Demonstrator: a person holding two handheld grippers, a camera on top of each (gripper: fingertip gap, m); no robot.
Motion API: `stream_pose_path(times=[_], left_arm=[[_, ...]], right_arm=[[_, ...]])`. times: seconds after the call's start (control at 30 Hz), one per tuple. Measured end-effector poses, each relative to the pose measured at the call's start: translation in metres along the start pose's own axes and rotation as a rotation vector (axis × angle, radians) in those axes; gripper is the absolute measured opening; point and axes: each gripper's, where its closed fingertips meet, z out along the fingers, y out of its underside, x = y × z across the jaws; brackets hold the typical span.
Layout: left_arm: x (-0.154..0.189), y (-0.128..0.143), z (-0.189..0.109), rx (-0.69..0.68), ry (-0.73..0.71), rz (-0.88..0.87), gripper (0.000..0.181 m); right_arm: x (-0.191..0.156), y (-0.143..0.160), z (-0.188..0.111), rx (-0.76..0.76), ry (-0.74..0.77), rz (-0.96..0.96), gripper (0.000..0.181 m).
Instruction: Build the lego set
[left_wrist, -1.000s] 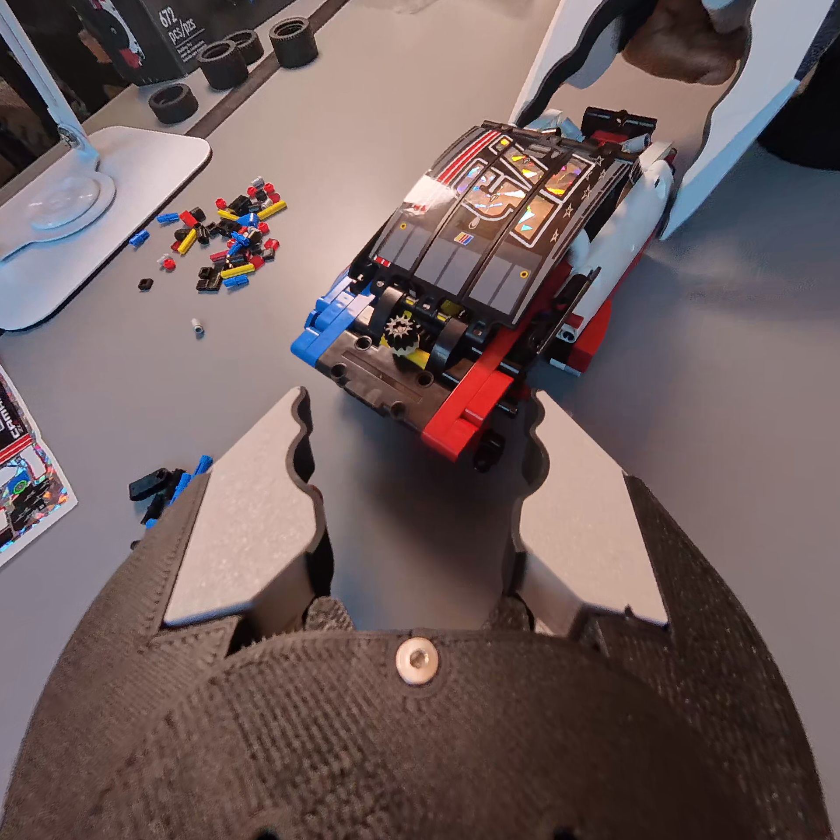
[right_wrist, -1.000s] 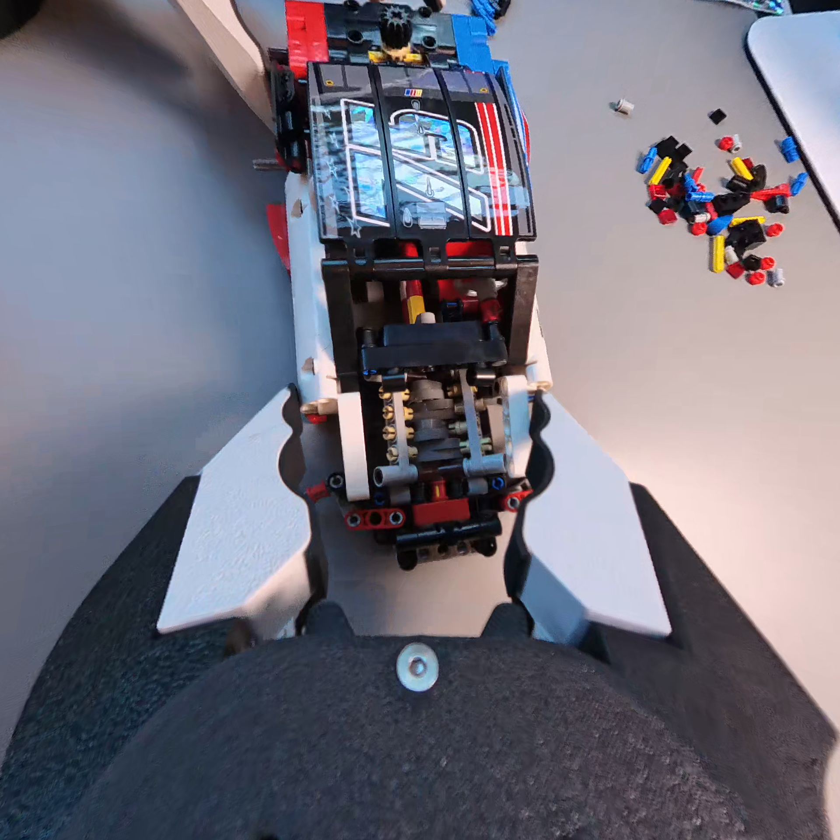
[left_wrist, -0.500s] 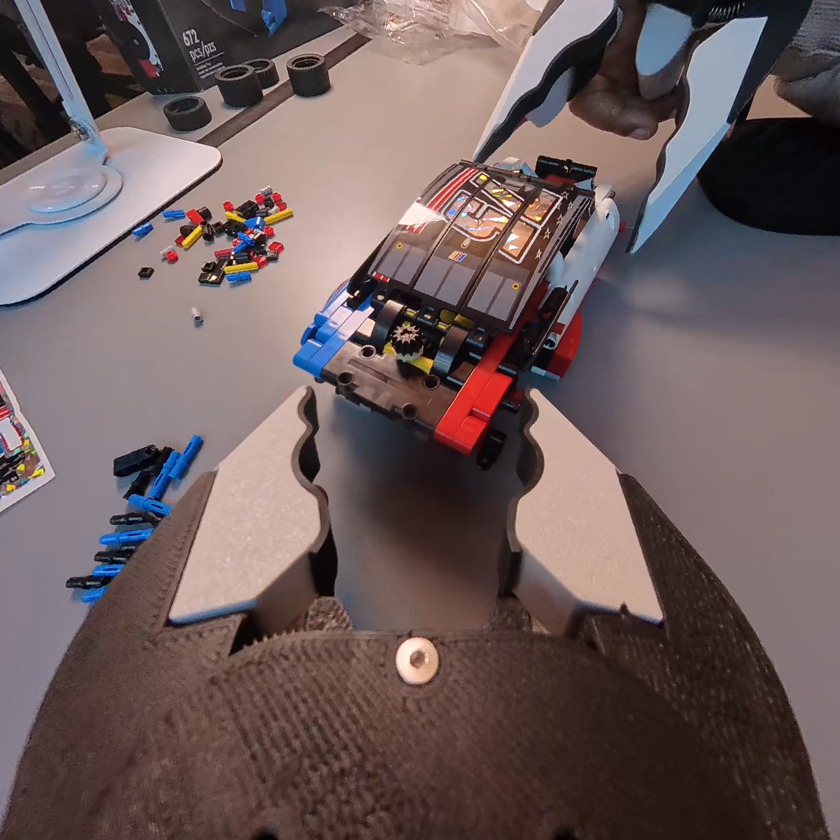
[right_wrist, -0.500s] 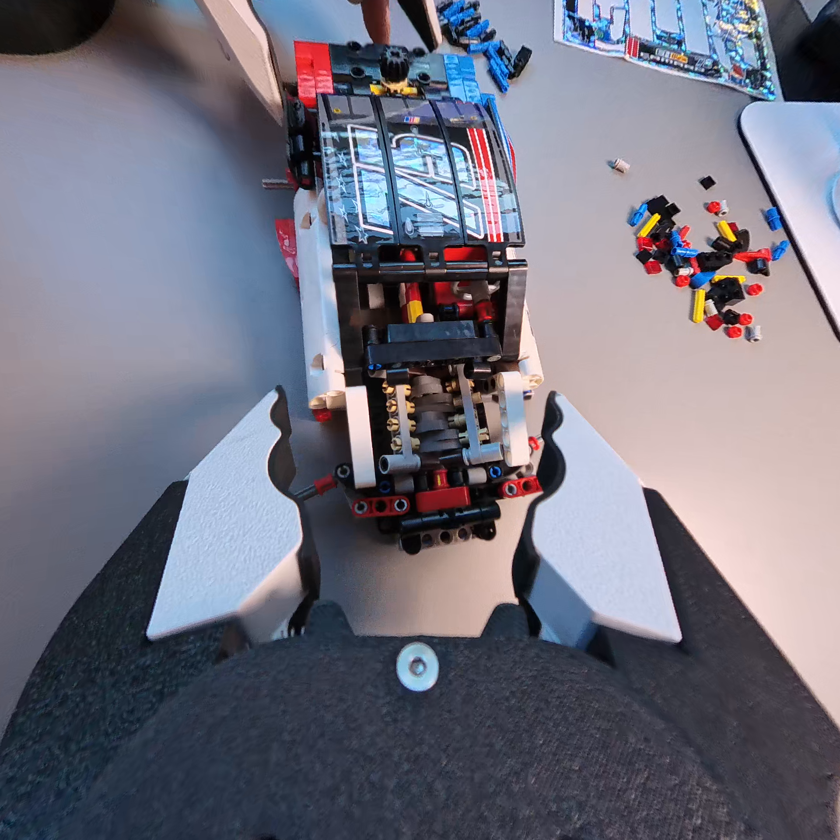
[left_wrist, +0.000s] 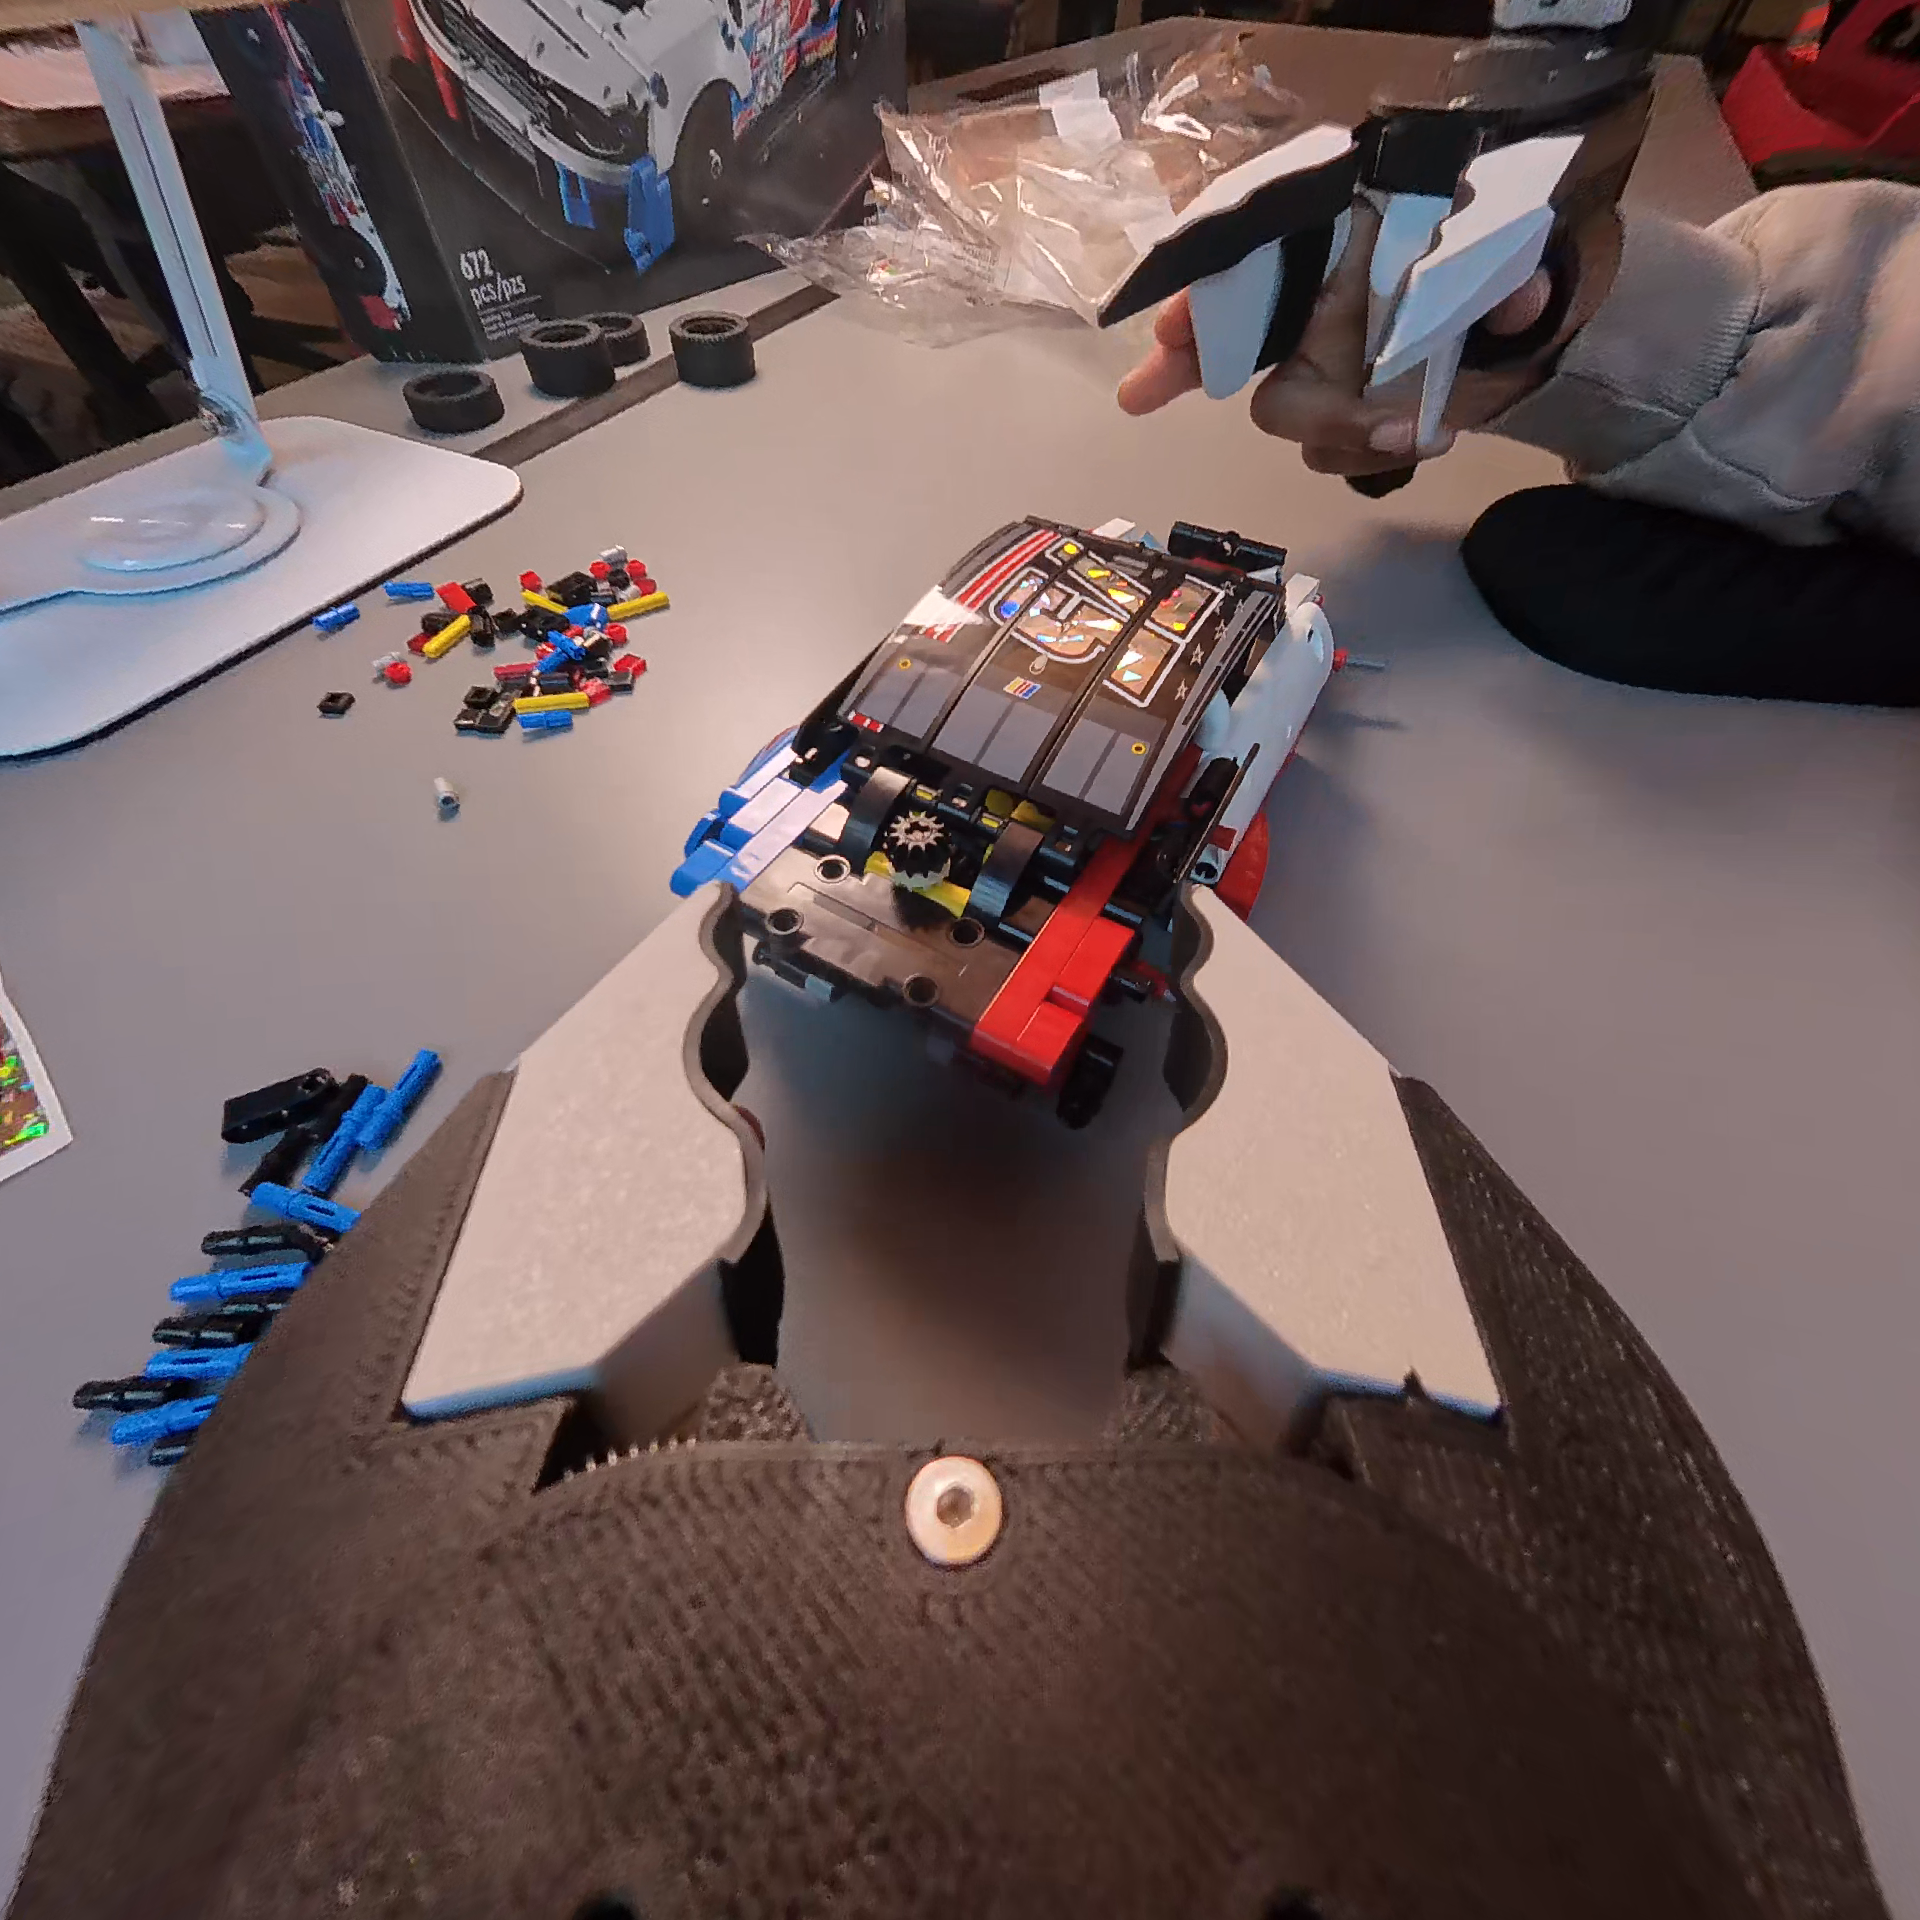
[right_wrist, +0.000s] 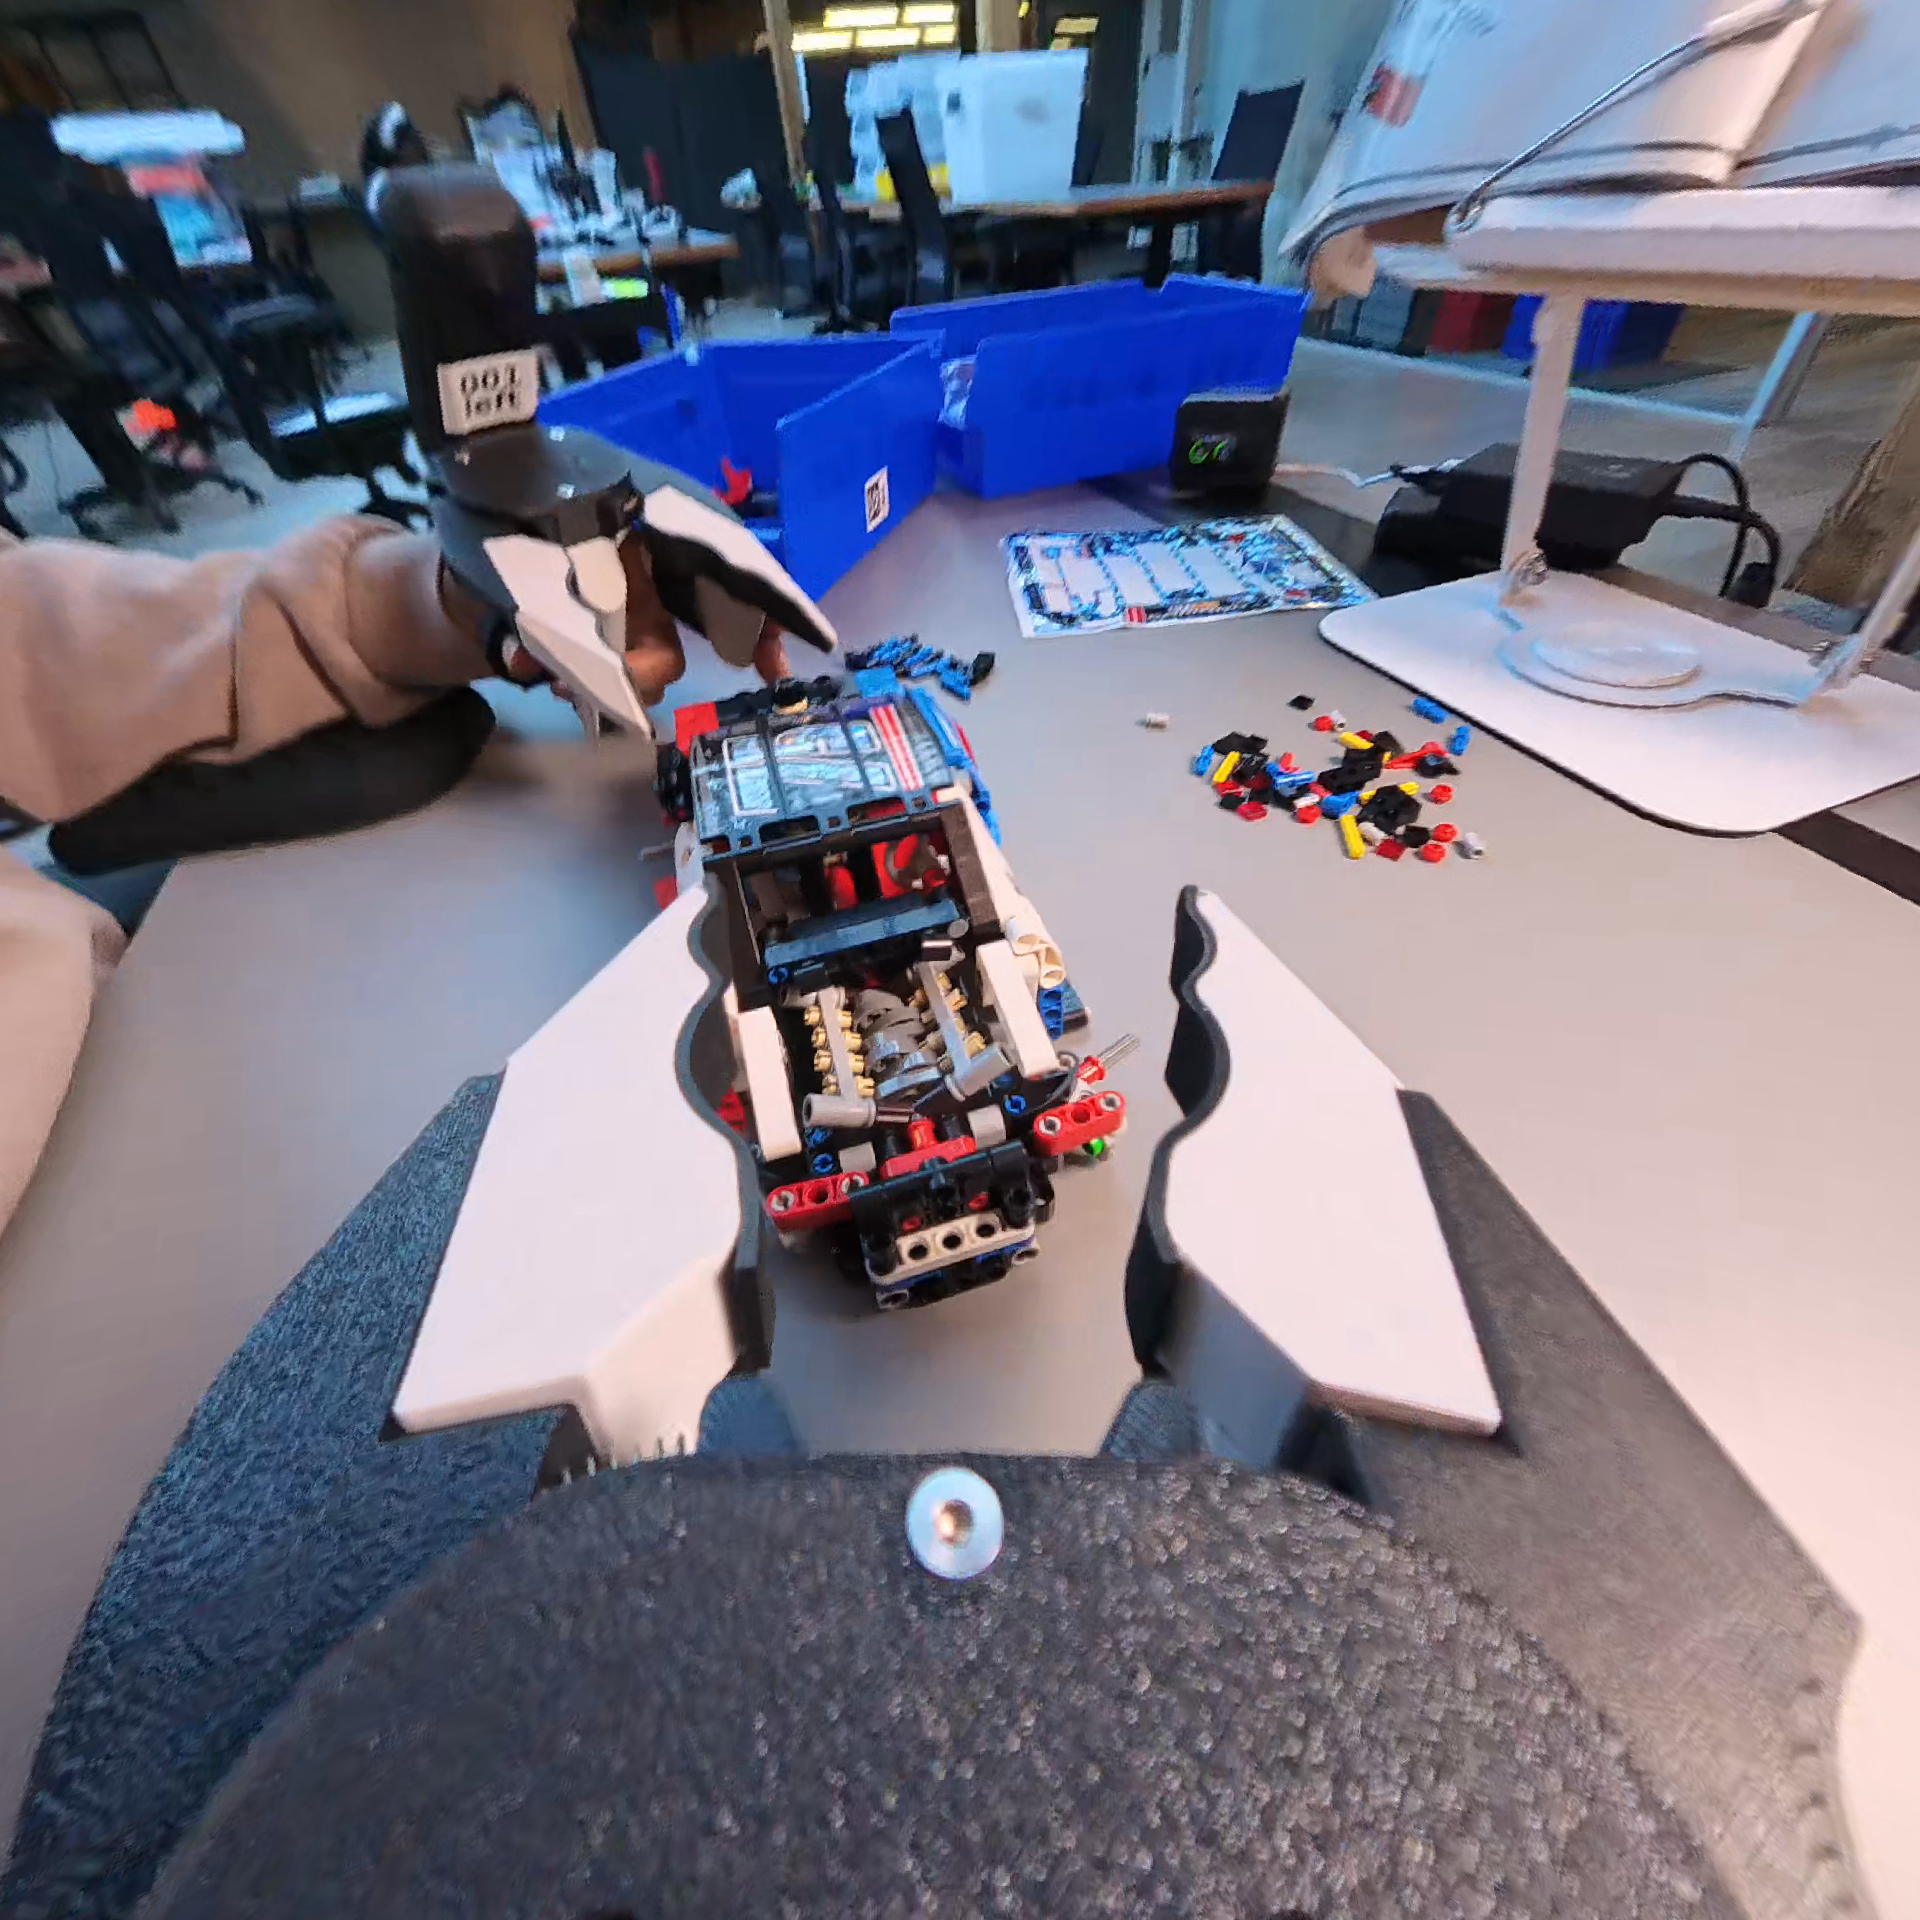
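The grey bench (left_wrist: 1558, 1039) carries all the work. At its far edge stands the set's box (left_wrist: 582, 177), with four loose tyres (left_wrist: 566, 358) just in front of it, presumably kept aside for a late step. A white lamp base (left_wrist: 208, 561) sits at one side.

The part-built lego car (left_wrist: 1029, 769) rests on the bench near the middle, without wheels, on its chassis. Its long axis runs between the two claws: the blue-and-red end with the black gear faces the left claw (left_wrist: 951, 935), and the open engine end faces the right claw (right_wrist: 945, 914). The stickered black roof faces up.

Left claw: jaws wide, holding nothing, tips either side of the car's near end; contact cannot be confirmed. Right claw: jaws wide, empty, flanking the engine end. Judgement: neither grips the model, which lies free for the next part.

A mixed pile of small pieces (left_wrist: 540, 649) lies well apart from the car; blue and black pins (left_wrist: 260, 1247) lie near the left claw, within easy reach.
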Motion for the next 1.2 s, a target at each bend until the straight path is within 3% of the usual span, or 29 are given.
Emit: stream_pose_path(times=[0.17,0.33,0.57,0.6,0.67,0.83,0.93,1.03,1.1,1.2], left_arm=[[-0.018,-0.026,-0.008,0.166,-0.124,0.003,0.074],[-0.042,-0.045,-0.022,0.277,-0.297,0.023,0.068],[-0.053,-0.054,-0.034,0.334,-0.388,0.024,0.046],[-0.057,-0.052,-0.036,0.334,-0.408,0.016,0.037],[-0.063,-0.051,-0.039,0.336,-0.436,-0.004,0.000],[-0.066,-0.048,-0.040,0.334,-0.435,-0.026,0.000],[-0.065,-0.048,-0.042,0.329,-0.446,-0.002,0.000],[-0.060,-0.049,-0.043,0.325,-0.446,0.028,0.000],[-0.058,-0.049,-0.043,0.317,-0.451,0.049,0.000],[-0.056,-0.049,-0.044,0.312,-0.449,0.071,0.000]], right_arm=[[0.027,-0.014,-0.010,0.134,0.113,0.066,0.056],[0.056,-0.018,-0.022,0.192,0.293,0.046,0.000],[0.092,-0.028,-0.032,0.228,0.491,0.010,0.000],[0.098,-0.033,-0.029,0.216,0.509,-0.015,0.004],[0.113,-0.048,-0.017,0.180,0.535,-0.053,0.024],[0.179,-0.110,0.024,0.155,0.610,-0.174,0.066],[0.242,-0.145,0.046,0.132,0.708,-0.207,0.089],[0.302,-0.167,0.064,0.105,0.765,-0.159,0.101],[0.317,-0.172,0.078,0.067,0.739,-0.080,0.095],[0.331,-0.171,0.075,0.028,0.867,-0.053,0.056]])
